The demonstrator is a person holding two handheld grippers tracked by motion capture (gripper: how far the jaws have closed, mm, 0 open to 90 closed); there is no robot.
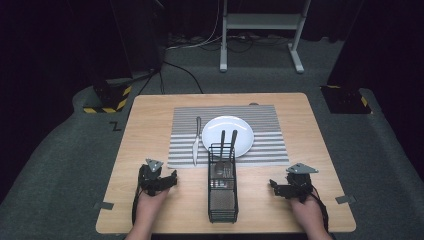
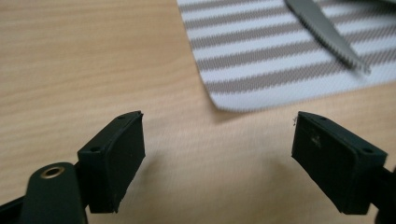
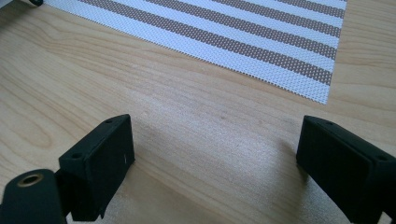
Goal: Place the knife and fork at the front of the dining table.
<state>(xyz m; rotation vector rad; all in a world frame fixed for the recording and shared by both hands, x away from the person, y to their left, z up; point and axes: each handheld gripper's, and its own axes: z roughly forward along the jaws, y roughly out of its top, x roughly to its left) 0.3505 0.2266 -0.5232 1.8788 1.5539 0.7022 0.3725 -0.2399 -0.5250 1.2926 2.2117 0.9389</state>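
A striped placemat [image 1: 265, 145] lies at the table's middle with a white plate [image 1: 240, 127] on it. Left of the plate, on the mat, lies a knife [image 1: 196, 140]; its serrated blade [image 2: 327, 32] also shows in the left gripper view. A black wire cutlery caddy [image 1: 222, 192] stands in front of the plate, with two utensil handles [image 1: 227, 142] sticking up. My left gripper [image 1: 172, 175] rests open on the wood near the mat's corner [image 2: 233, 100], nothing between its jaws. At the front right, my right gripper [image 1: 274, 186] is open above bare wood, the mat's edge [image 3: 299, 79] ahead.
The wooden table [image 1: 150, 125] ends at its front edge just behind my hands. Two grey tabs [image 1: 103, 205] stick out at the front corners. On the floor beyond stand a white frame [image 1: 260, 22] and cables.
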